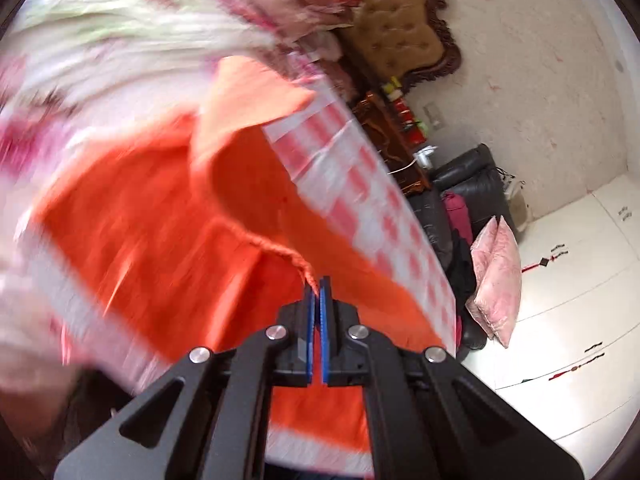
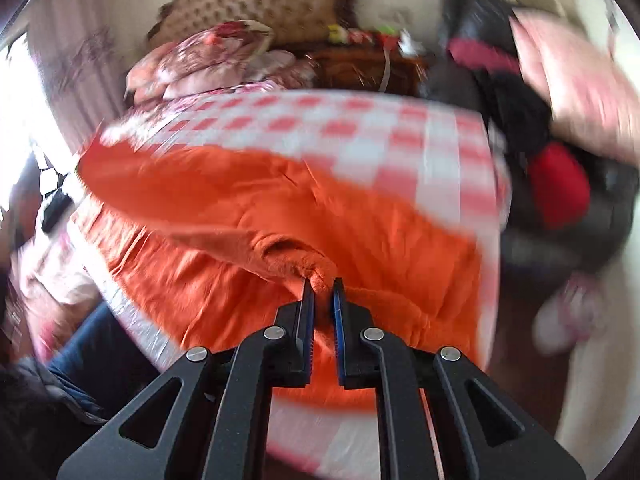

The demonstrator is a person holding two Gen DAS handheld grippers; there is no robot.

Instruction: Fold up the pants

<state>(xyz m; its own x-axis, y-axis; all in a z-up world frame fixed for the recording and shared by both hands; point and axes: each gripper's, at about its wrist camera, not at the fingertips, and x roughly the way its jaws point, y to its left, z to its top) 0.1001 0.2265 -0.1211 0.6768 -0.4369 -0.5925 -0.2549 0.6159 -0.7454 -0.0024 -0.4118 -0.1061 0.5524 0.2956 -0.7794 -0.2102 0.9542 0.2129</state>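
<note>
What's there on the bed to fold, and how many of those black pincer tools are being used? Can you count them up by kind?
Orange pants: 1, pinched by both tools
Red-and-white checked cloth under them: 1
Hand-held grippers: 2, the left hand-held gripper and the right hand-held gripper
Total: 4

bedding heap [image 1: 120, 20] left, floor [image 1: 560, 340] open right
</note>
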